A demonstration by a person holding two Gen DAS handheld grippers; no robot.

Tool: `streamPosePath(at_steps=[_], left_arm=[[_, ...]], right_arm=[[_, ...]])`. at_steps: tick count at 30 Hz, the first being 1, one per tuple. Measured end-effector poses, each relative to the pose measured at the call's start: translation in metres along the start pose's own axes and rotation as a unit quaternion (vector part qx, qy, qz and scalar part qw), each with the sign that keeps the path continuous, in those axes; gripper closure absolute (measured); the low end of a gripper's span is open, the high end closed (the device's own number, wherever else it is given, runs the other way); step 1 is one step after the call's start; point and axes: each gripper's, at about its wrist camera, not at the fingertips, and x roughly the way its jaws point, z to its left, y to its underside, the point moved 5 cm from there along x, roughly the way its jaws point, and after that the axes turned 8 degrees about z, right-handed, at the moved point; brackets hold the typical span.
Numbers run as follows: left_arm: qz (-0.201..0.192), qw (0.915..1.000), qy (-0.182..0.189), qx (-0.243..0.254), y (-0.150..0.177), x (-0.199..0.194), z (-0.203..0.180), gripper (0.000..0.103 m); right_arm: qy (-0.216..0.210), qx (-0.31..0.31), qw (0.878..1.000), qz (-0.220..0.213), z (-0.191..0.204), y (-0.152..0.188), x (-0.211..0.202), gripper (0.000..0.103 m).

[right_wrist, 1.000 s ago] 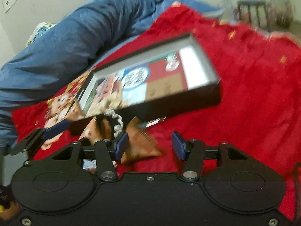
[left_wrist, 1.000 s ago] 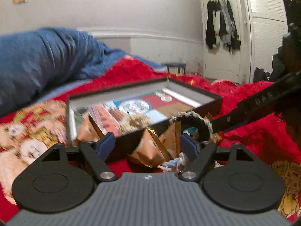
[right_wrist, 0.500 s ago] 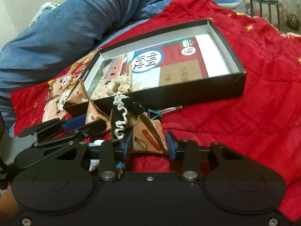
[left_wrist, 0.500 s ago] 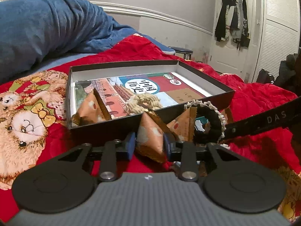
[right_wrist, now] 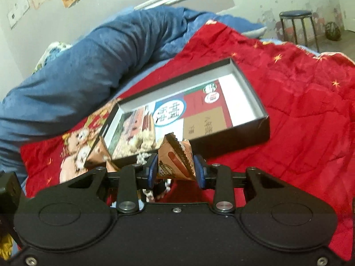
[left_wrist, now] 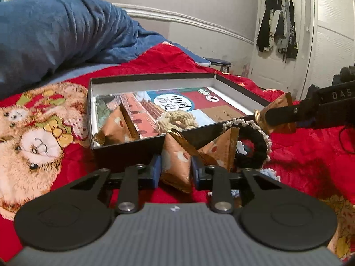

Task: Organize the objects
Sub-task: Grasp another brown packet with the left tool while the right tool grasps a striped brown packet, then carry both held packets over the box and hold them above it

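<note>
A shallow black box lies on the red bedspread with a printed booklet, a brown snack packet and a cream knitted ring inside. My left gripper is shut on a brown triangular snack packet just in front of the box's near wall. Beside it lie another packet and a black scrunchie with white trim. My right gripper is shut on a brown snack packet and holds it raised near the box; it also shows in the left wrist view.
A blue duvet is heaped behind the box. A light blue yarn item lies by the scrunchie. A stool stands beyond the bed, and clothes hang on the door.
Both grippers closed on snack packets. The right gripper then lifted its packet up off the bedspread, towards the box's rim. The left gripper stayed low by the box's near wall.
</note>
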Motion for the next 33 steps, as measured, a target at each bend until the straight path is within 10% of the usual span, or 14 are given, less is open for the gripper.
streamPosePath(at_steps=[4, 33], left_arm=[[0.016, 0.9997, 0.016, 0.003, 0.002, 0.004, 0.000, 0.049], [0.005, 0.9998, -0.002, -0.017, -0.002, -0.006, 0.004, 0.069]], right_arm=[[0.021, 0.044, 0.998, -0.037, 0.003, -0.004, -0.006, 0.069], [-0.002, 0.083, 0.988, -0.127, 0.018, -0.008, -0.035, 0.069]])
